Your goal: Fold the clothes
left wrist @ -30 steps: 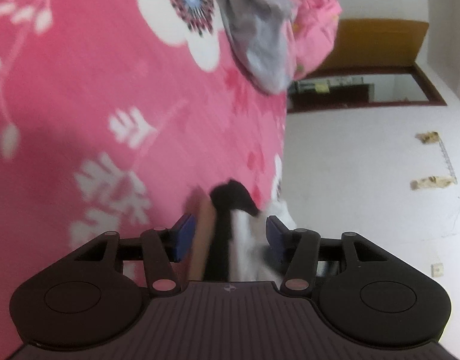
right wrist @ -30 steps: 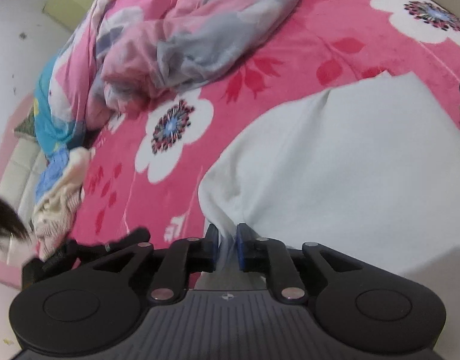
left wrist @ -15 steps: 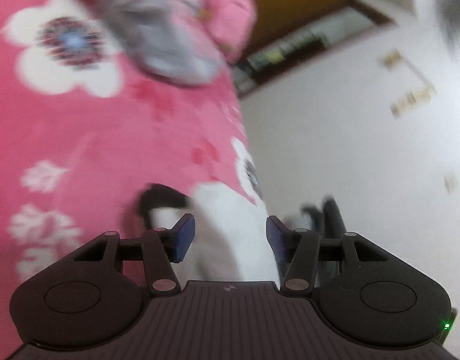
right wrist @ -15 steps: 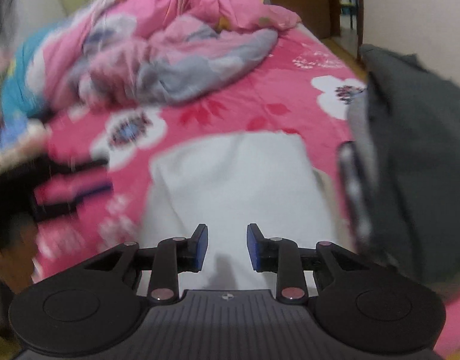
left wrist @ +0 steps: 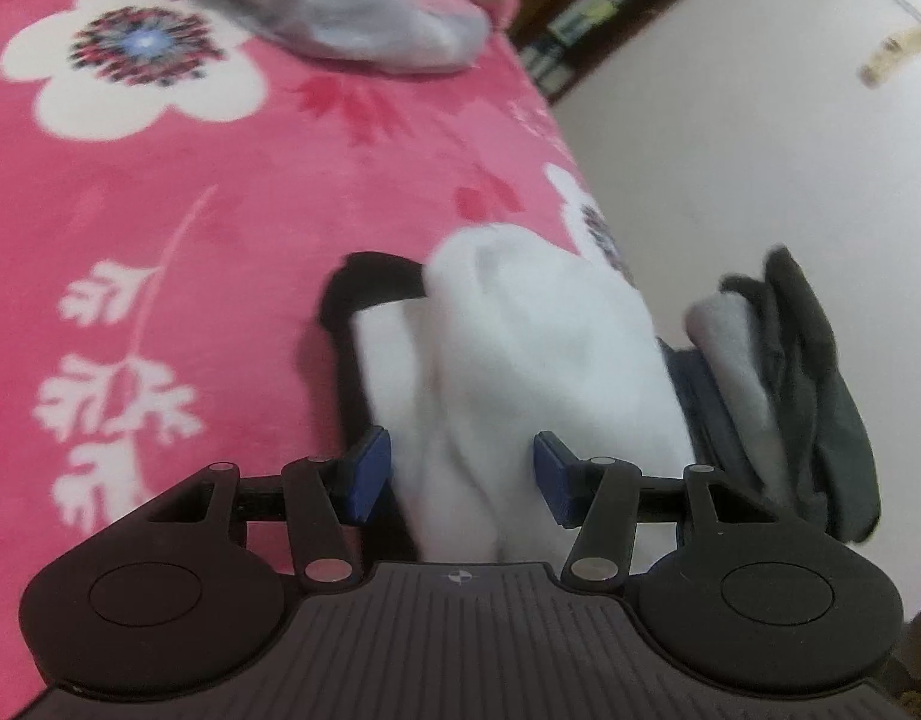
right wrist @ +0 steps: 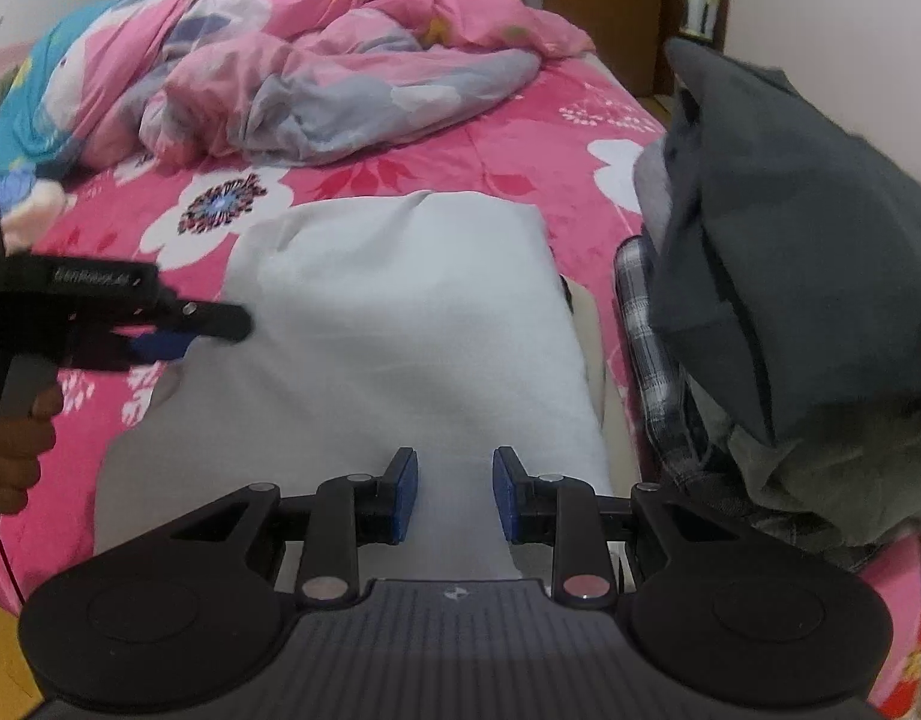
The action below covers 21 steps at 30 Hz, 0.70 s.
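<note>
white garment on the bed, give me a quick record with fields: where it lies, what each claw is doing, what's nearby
garment: white garment lying flat on the pink floral bedspread
left claw: left claw open, white cloth between its pads, not pinched
right claw: right claw open over the near edge
beside it: dark grey clothes pile on its right
behind: crumpled pink quilt

Both pictures are lit by soft, even indoor light, not very bright. No strong glare shows. The left wrist view is smeared: the white cloth (left wrist: 538, 360) in the middle and the grey bundle (left wrist: 364, 18) at the top look fuzzy. The right wrist view is sharper, with faint shadows under the dark clothes pile (right wrist: 778, 276) at right. Edges bend round, and the corners go dark. The light maybe comes from above.
</note>
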Tool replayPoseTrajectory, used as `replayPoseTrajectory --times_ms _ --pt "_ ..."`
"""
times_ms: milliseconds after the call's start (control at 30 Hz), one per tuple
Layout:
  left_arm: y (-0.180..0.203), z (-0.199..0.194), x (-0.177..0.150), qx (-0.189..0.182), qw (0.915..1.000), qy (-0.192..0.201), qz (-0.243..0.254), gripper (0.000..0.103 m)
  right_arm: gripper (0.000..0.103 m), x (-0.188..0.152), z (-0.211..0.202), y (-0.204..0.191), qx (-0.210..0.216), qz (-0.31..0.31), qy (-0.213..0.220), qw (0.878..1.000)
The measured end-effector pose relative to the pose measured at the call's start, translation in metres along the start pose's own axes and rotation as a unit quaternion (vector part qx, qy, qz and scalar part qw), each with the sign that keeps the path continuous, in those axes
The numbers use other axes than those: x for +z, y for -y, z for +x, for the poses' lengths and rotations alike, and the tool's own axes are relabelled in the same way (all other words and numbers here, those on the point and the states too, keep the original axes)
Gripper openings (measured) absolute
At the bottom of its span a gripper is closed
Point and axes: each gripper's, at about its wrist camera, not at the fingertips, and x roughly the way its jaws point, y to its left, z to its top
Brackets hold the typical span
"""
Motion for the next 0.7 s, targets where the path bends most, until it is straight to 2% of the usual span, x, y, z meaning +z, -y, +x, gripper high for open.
replayPoseTrajectory --times_ms 33,200,267,367,433,467,533,700 --pt "-0.001 -0.004 0.001 0.004 1.0 0.002 -0.006 0.052 0.029 0.001 -0.001 0.003 0.004 0.007 0.0 1.0" --pt "0.02 -0.045 0.014 0.008 0.9977 0.067 0.003 0.052 0.029 0.004 -0.012 0.013 0.022 0.018 0.008 1.0" --pt "0.034 -0.049 0.017 -0.009 0.9965 0.082 0.013 0.052 0.029 0.003 -0.014 0.015 0.027 0.016 0.008 0.999" --pt "0.052 -0.033 0.014 -0.029 0.9962 0.07 0.044 0.052 0.029 -0.004 -0.011 0.019 0.027 0.005 0.0 1.0" --pt "0.053 -0.015 0.008 -0.023 0.9974 0.041 0.054 0.052 0.029 -0.006 -0.01 0.021 0.026 -0.002 0.002 1.0" --pt "0.048 -0.006 0.005 -0.012 0.9983 0.027 0.05 0.052 0.029 -0.006 -0.01 0.023 0.027 -0.002 0.003 1.0" --pt "0.035 0.009 -0.004 0.033 0.9986 -0.001 0.042 0.052 0.029 -0.006 -0.01 0.027 0.032 0.002 0.001 0.999" --pt "0.026 -0.008 -0.006 0.058 0.9983 -0.006 0.002 0.052 0.029 0.004 -0.018 0.033 0.045 -0.003 -0.004 0.999"
